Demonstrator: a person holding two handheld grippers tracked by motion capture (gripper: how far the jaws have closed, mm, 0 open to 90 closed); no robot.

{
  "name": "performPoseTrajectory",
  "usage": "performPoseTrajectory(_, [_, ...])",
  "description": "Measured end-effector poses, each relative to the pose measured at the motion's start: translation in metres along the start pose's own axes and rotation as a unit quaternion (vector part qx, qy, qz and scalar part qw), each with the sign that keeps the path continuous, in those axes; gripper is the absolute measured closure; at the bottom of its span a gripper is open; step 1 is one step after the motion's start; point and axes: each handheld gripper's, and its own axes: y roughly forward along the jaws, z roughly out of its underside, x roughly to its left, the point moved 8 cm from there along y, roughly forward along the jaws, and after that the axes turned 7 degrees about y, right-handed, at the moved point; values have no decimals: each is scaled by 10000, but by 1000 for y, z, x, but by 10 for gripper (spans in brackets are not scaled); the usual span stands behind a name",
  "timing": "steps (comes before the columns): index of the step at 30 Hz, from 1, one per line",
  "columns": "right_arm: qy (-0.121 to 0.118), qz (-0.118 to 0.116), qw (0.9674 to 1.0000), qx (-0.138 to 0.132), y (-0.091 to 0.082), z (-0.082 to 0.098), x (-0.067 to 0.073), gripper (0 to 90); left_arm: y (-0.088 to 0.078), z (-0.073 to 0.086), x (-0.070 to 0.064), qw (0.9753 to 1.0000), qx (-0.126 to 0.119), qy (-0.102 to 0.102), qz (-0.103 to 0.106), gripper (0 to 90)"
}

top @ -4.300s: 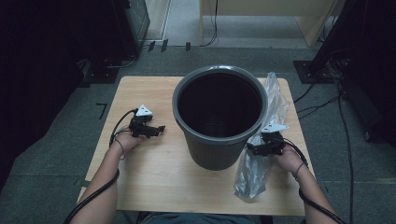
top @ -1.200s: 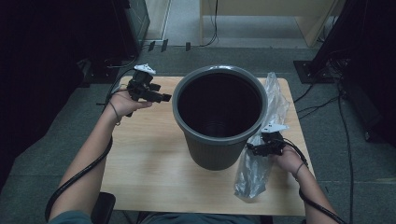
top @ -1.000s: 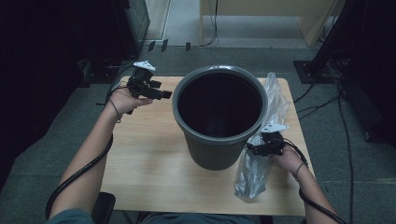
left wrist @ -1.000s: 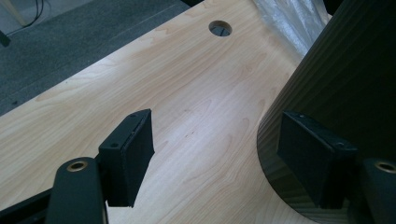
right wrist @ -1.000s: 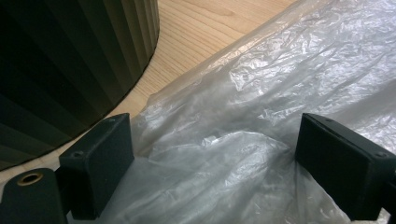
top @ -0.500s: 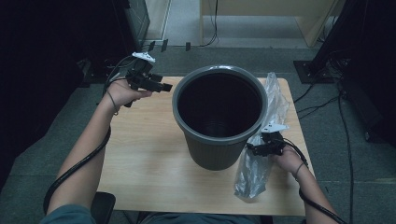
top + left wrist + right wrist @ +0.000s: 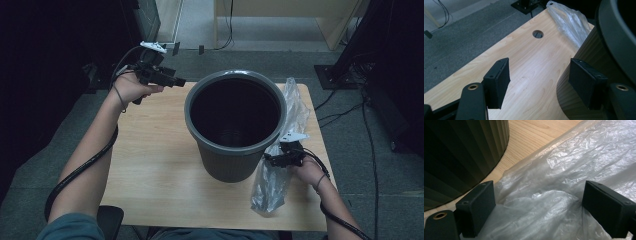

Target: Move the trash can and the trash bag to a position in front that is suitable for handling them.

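At the far left corner of the wooden table, above its edge: left gripper, held in the air, pointing toward the grey bin. Jaws spread wide, having just closed a little, with nothing between them. In the left gripper view, past the left gripper: bare tabletop, the ribbed wall of the bin just beside the right-hand jaw but apart from it, and a round cable hole near the far edge.

Plenty of open board on the left half of the table, from front edge to back. Much tighter on the right: only a narrow strip between bin and table edge, taken up by the clear plastic bag.

Standing upright, a little right of the table's centre: the bin, mouth open to the top. Interior dark, nothing to be made out inside.

Lying along the bin's right side, from the far edge to near the front edge: the bag, crumpled, touching the bin's wall. Low beside it, close to the bin: right gripper. In the right gripper view, the right gripper with jaws spread wide, folds of the bag bulging between them, not pinched. At that view's left, the bin.
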Motion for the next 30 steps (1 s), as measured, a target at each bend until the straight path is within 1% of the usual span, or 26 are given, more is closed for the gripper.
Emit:
performPoseTrajectory(3, [-1,0,10000,0,0,0,0,113,-2,-9,-3,10000,4,87,-4,327])
performPoseTrajectory(4, [0,3,10000,-1,0,0,0,113,-3,-12,-3,9999,-3,162,-35,328])
performPoseTrajectory(5, [-2,0,10000,0,0,0,0,113,-3,-15,-3,9998,-29,195,-68,328])
performPoseTrajectory(6, [0,0,10000,0,0,0,0,114,-2,-18,-4,9997,86,221,-49,328])
performPoseTrajectory(7, [0,-1,10000,0,0,0,0,114,-3,-21,-4,9995,99,280,-59,328])
performPoseTrajectory(9, [-1,0,10000,0,0,0,0,113,-4,-26,-5,9995,64,304,-62,328])
performPoseTrajectory(11, [-1,0,10000,1,0,0,0,113,-4,-34,-6,9997,-10,243,-26,328])
performPoseTrajectory(13, [0,2,10000,-1,0,0,0,114,-4,-41,-9,9996,-50,289,15,330])
performPoseTrajectory(14, [0,2,10000,-1,0,0,0,114,-4,-41,-9,9996,-50,289,15,330])
performPoseTrajectory(16, [-1,3,10000,-1,0,0,0,113,-2,-47,-14,9993,-57,363,50,330])
performPoseTrajectory(17, [1,2,10000,0,0,0,0,113,0,-51,-18,9989,-94,455,59,332])
performPoseTrajectory(18, [0,0,10000,0,0,0,0,113,0,-51,-18,9989,-94,455,59,333])
performPoseTrajectory(20, [0,0,10000,0,0,0,0,113,2,-58,-24,9986,-191,465,170,349])
performPoseTrajectory(22, [0,0,10000,0,0,0,0,113,5,-61,-28,9984,-204,495,204,350])
performPoseTrajectory(25, [0,0,10000,0,0,0,0,113,9,-63,-32,9983,-252,440,272,355])
performPoseTrajectory(26, [0,0,10000,0,0,0,0,114,12,-63,-35,9983,-277,392,325,355])
performPoseTrajectory(30, [0,1,10000,0,0,0,0,113,22,-62,-40,9981,-225,405,400,360])
